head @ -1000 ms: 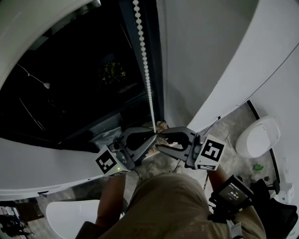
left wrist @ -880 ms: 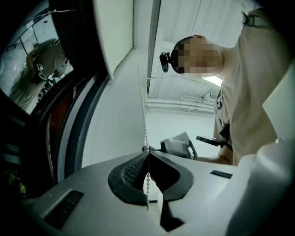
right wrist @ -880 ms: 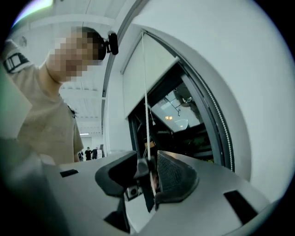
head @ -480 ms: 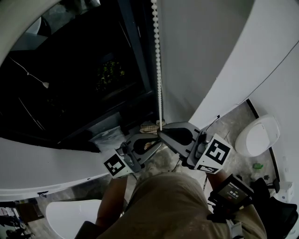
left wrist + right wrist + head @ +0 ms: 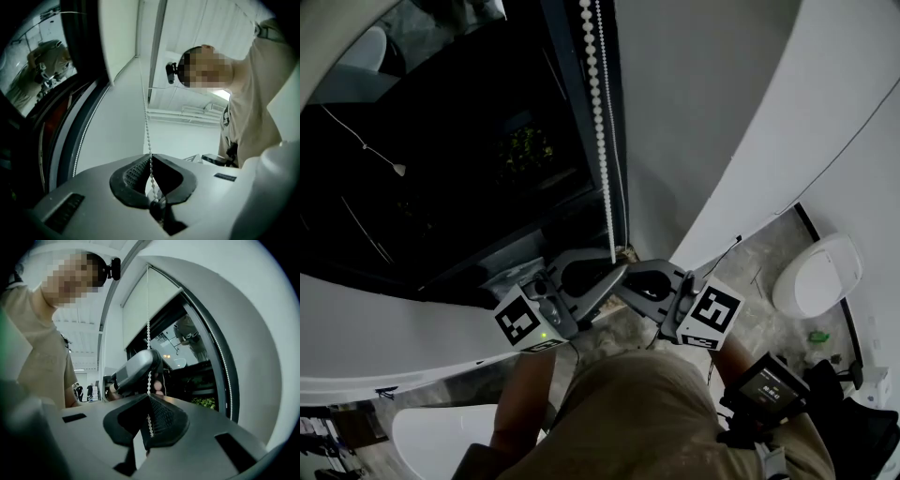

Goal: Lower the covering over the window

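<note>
A white bead chain [image 5: 598, 141] hangs in front of the dark window [image 5: 441, 169] beside its black frame. Both grippers meet at its lower end, tip to tip. My left gripper [image 5: 614, 274] is shut on the chain; in the left gripper view the beads [image 5: 146, 131] run down between its closed pads [image 5: 136, 171]. My right gripper [image 5: 624, 279] is shut on the same chain [image 5: 148, 333] just below, opposite the left gripper [image 5: 136, 369]. The pale blind [image 5: 140, 310] covers only the top of the window.
A second strand of the chain [image 5: 225, 366] runs along the window frame. White walls curve round on the right [image 5: 750, 141]. On the floor at the right stand a round white object [image 5: 820, 272] and a small green item [image 5: 817, 335]. A device sits on the person's wrist [image 5: 769, 380].
The right gripper stood open around the chain a second ago and has shut on it. The left gripper dipped lower, then came back up level with the right.
</note>
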{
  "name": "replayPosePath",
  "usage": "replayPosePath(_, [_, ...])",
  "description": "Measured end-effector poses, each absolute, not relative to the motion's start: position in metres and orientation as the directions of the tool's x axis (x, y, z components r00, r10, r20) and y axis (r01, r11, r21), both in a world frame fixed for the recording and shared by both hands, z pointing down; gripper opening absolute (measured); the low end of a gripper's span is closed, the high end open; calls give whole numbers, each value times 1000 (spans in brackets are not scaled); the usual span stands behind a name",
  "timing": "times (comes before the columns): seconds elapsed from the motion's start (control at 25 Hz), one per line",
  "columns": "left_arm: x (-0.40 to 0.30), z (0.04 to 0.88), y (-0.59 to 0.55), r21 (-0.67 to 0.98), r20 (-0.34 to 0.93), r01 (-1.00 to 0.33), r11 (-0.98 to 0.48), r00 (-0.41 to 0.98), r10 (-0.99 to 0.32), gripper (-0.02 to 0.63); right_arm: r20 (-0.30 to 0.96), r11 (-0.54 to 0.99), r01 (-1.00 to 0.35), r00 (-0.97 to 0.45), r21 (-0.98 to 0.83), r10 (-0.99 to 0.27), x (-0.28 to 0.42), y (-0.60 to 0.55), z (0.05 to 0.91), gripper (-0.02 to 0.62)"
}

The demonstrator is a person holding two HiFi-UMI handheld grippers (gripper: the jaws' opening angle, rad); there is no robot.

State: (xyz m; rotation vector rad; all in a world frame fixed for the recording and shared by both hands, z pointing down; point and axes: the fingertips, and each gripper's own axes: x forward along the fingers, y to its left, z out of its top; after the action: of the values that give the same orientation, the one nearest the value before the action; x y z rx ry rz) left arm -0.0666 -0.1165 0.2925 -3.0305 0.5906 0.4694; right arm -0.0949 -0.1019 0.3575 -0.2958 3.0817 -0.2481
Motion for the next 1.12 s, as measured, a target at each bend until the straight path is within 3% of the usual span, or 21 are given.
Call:
replayPosePath(0.12, [-74,295,-116,27,-295,-390,-921,877,-380,23,75,992,-82,-994,-98,-75,-92,-86,363,19])
replayPosePath(0.16, [-74,299,-115,5,-283,-399,-917,879,-384,23,87,995,-59,-995,-83,-52,-86,-83,361,52])
replayPosePath(0.28, [-61,324,-111,0,-214,-394,-919,898,-385,23,88,994,-65,-994,-89,-57,-66,-89,345,75])
replayPosePath(0.4, [-65,342,-112,66,-248,-383,-921,888,-387,23,216,996,-94,-972,-9,-89,-69,-90,355,83])
replayPosePath(0.48, [-74,340,-114,98,-278,-385,-918,875,-396,23,234,998,-56,-970,14,-57,-74,-82,355,84])
replayPosePath(0.6, [-81,340,-117,92,-273,-404,-910,869,-413,23,116,998,-48,-992,-41,-43,-69,-79,327,84])
replayPosePath(0.76, [-68,338,-105,42,-240,-381,-923,893,-380,23,-113,984,-170,-978,-59,-176,-67,-101,284,83])
replayPosePath(0.92, [-45,342,-94,51,-211,-355,-934,910,-357,23,-101,969,-242,-964,-42,-245,-75,-108,281,75])
replayPosePath(0.96, [-45,347,-94,63,-202,-355,-933,910,-361,23,-79,969,-243,-966,-43,-246,-77,-108,285,15])
replayPosePath(1.12, [-70,347,-94,99,-251,-336,-936,902,-351,38,-96,961,-245,-962,-126,-257,-79,-115,304,8])
